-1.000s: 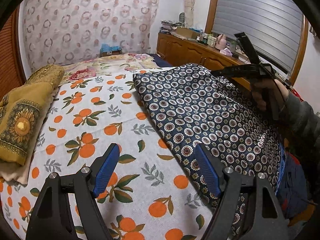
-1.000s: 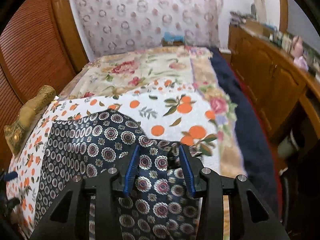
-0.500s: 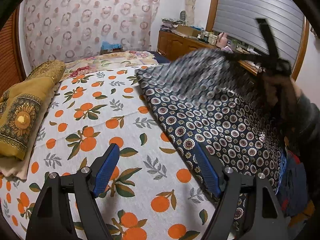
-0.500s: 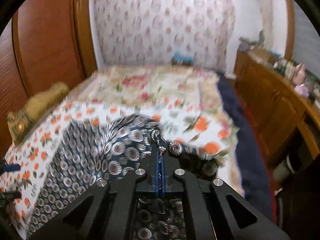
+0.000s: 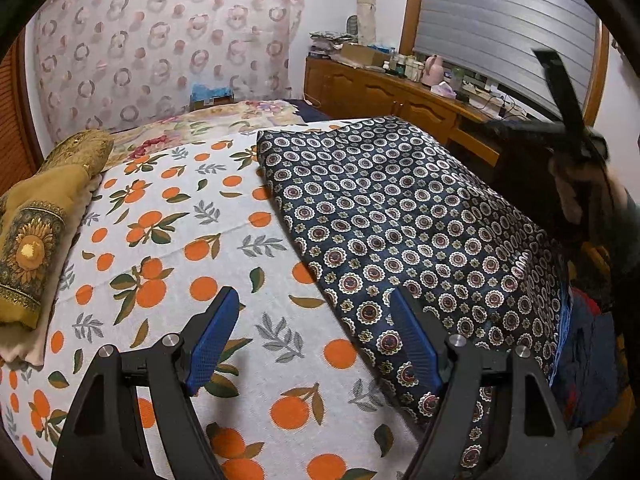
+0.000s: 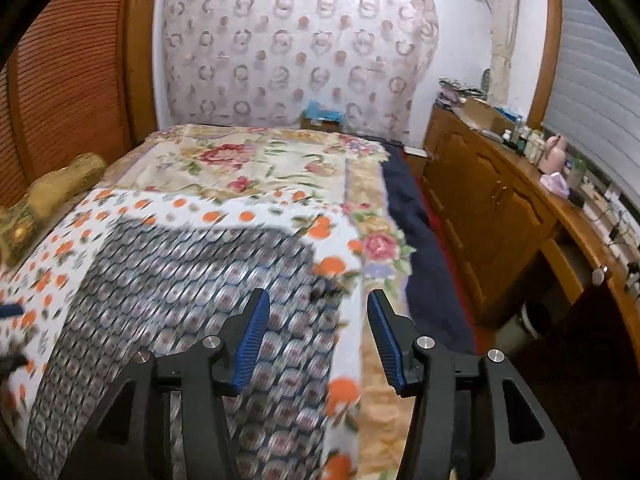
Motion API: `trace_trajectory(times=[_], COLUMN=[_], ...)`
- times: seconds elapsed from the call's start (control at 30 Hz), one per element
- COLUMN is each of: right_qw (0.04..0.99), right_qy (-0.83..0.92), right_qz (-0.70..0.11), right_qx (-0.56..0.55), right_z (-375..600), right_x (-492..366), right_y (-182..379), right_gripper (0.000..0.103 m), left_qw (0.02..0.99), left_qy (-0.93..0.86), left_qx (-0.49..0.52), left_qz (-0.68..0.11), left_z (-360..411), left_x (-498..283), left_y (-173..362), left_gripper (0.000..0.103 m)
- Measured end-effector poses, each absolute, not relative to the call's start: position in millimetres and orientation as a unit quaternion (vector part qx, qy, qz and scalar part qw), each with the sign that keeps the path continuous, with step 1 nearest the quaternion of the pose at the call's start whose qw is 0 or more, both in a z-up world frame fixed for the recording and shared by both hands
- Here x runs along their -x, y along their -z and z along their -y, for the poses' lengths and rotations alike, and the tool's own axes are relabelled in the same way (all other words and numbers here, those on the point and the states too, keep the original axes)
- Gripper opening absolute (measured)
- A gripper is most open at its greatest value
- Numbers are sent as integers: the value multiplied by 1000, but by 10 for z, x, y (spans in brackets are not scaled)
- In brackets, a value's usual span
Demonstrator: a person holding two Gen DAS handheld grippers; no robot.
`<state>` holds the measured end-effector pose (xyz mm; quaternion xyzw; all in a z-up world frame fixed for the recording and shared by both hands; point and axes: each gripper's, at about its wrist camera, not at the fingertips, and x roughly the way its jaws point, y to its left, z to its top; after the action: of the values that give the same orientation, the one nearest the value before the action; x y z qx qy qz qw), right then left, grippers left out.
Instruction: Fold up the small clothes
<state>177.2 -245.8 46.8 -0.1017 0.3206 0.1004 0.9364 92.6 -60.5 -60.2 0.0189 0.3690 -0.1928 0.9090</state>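
A navy cloth (image 5: 400, 220) with small round flower medallions lies spread flat on the right half of the bed, its near end hanging over the bed edge. It also shows, motion-blurred, in the right wrist view (image 6: 180, 300). My left gripper (image 5: 316, 344) is open and empty, low over the orange-print sheet (image 5: 168, 240) at the cloth's left edge. My right gripper (image 6: 316, 340) is open and empty above the cloth's far right corner. In the left wrist view the right gripper (image 5: 568, 128) is held up at the right, beyond the cloth.
A folded mustard-yellow cloth (image 5: 36, 216) lies along the bed's left side. A floral bedspread (image 6: 256, 164) covers the far end of the bed. A wooden sideboard (image 6: 492, 208) with small items runs along the right. A wooden wardrobe (image 6: 68, 92) stands at the left.
My right gripper shut on the cloth's far corner, lifted it, then opened and let go; the cloth now lies flat. The left gripper stayed open and hardly moved.
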Motion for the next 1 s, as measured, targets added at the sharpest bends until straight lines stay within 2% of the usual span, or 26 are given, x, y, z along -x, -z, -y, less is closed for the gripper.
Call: trace_trajectory(times=[0.23,0.4,1.0], right_qw=[932,929,917], right_qy=[-131,-134,-111], right_qz=[-326,-336,-378], right_qx=[92,77,68], right_z=[2468,2625,2781], right_x=[-1118,-720,-314], right_y=[-391,-342,-200], right_gripper=[53,60,60], left_qw=[907,903,884], left_qy=[199,205,250], left_qx=[-25,-29,-27], left_qz=[-371,-375,-395], left_z=[690,740,913], left_x=[-906,-857,-535], left_y=[614,649,796], left_gripper=[78,78,78])
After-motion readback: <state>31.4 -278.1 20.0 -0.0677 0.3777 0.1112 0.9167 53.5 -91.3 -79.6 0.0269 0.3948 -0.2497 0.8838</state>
